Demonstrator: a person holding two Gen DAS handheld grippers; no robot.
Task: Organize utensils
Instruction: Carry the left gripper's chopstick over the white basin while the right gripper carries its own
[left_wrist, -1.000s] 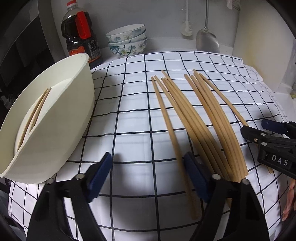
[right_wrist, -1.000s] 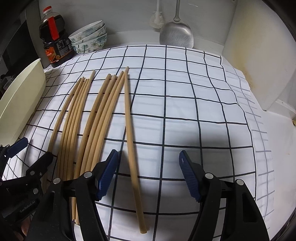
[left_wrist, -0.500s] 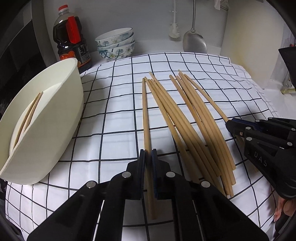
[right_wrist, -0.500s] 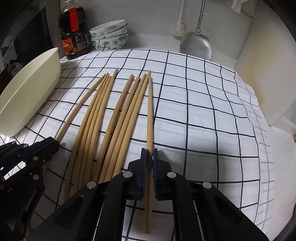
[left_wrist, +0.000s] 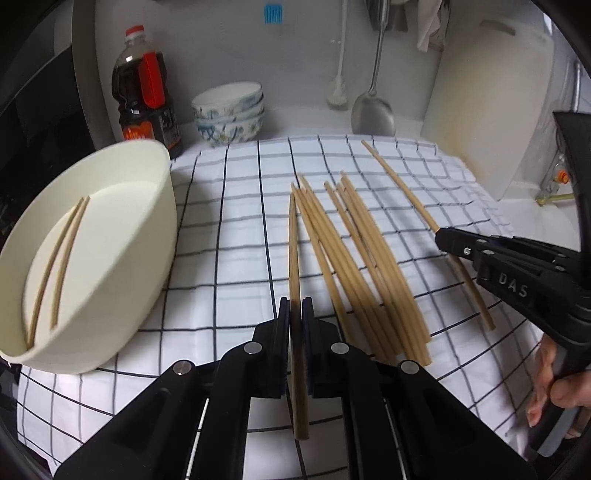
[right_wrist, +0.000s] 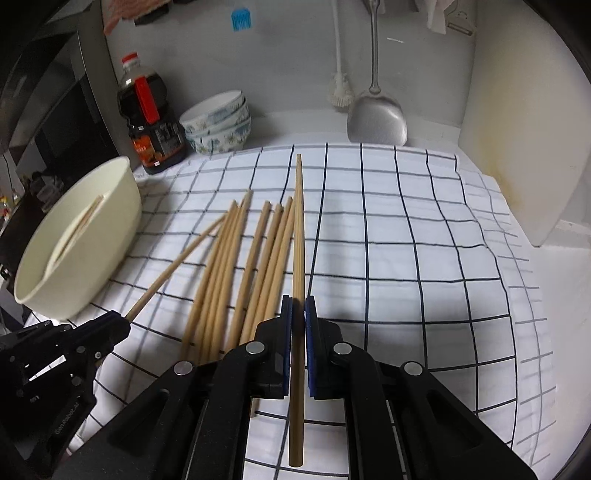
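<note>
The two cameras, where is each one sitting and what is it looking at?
Left wrist: sits on the left gripper, looks along its chopstick toward the back wall; the right gripper and a hand show.
Right wrist: sits on the right gripper, facing likewise; the left gripper shows.
Both share the cream bowl, chopstick pile and checked cloth.

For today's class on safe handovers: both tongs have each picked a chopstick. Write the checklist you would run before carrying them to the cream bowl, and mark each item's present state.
1. Left tongs shut on left chopstick: ok.
2. Right tongs shut on right chopstick: ok.
3. Each holds only one stick: ok.
4. Held sticks lifted off the chopstick pile: cannot tell.
5. Cream bowl has room; only two chopsticks in bowl: ok.
6. Path to bowl over checked cloth free: ok.
</note>
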